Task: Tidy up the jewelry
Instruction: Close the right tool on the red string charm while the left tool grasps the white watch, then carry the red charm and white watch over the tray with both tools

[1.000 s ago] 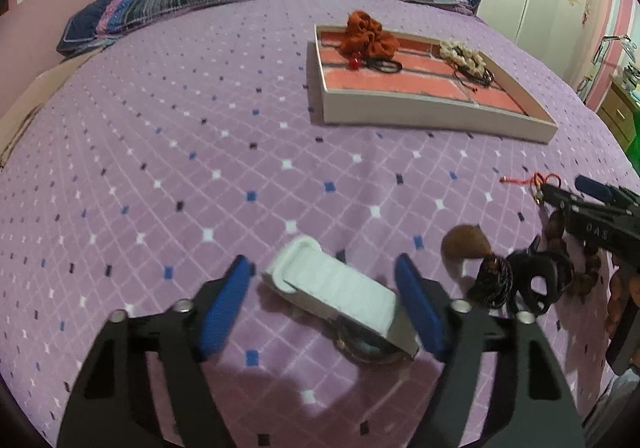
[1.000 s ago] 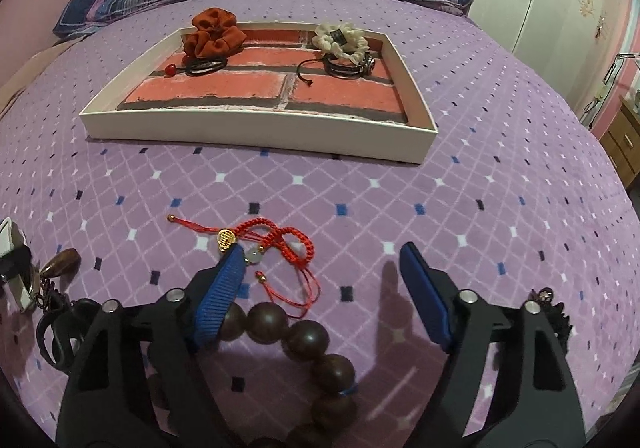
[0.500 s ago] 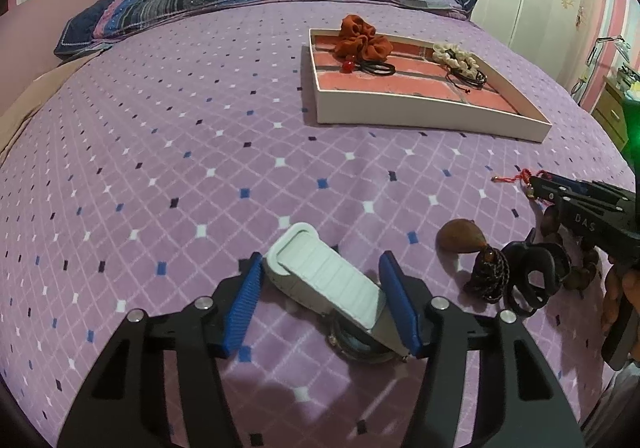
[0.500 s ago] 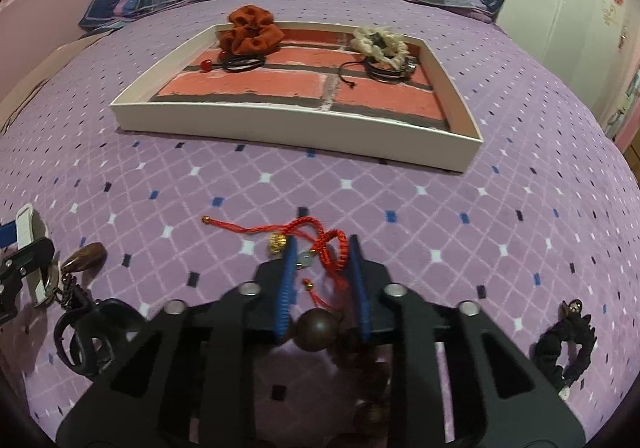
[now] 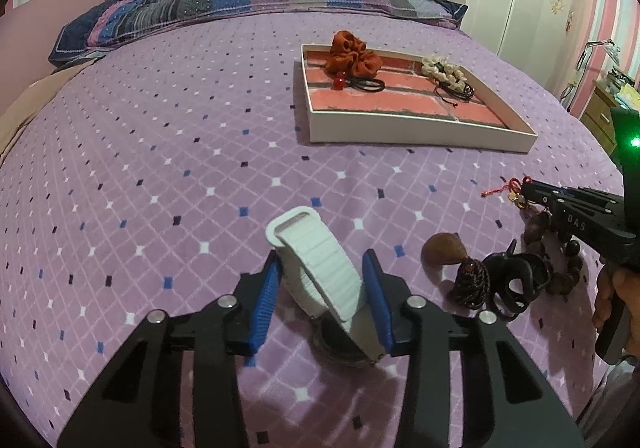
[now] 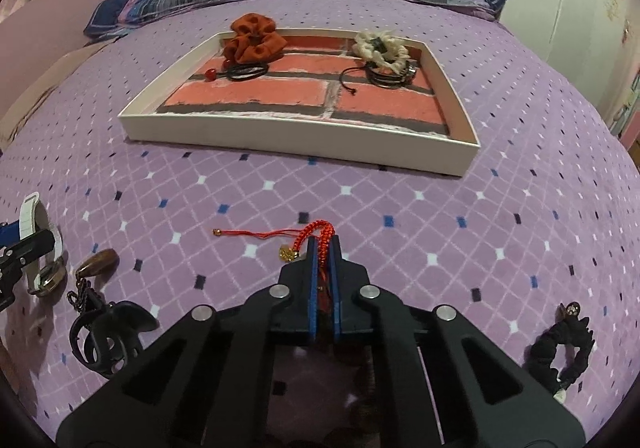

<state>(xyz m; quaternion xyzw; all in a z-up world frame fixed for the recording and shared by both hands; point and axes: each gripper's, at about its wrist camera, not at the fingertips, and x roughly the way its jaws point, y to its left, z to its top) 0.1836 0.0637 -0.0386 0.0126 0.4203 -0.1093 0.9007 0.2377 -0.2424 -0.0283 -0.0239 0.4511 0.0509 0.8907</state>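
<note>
Both tongs have just been closing, the left tongs (image 5: pixel 322 298) clamped on the white watch (image 5: pixel 320 272) and the right tongs (image 6: pixel 324 248) on the red cord bracelet (image 6: pixel 316 234), so lift each straight up before carrying to the tray (image 6: pixel 296 136) ahead.

Both views look forward and steeply down from close above the bed (image 5: pixel 168 152), each riding just behind its own gripper's fingers and facing the far pillows (image 5: pixel 256 4) and striped wall. The left view sits further left, so the tray (image 5: pixel 404 128) lies far right in it; the right view faces the tray (image 6: pixel 296 140) almost head-on. They share the tray, the pillows, the near claw clip (image 5: pixel 516 280) (image 6: pixel 108 332) and the watch (image 5: pixel 320 272) (image 6: pixel 36 232).
</note>
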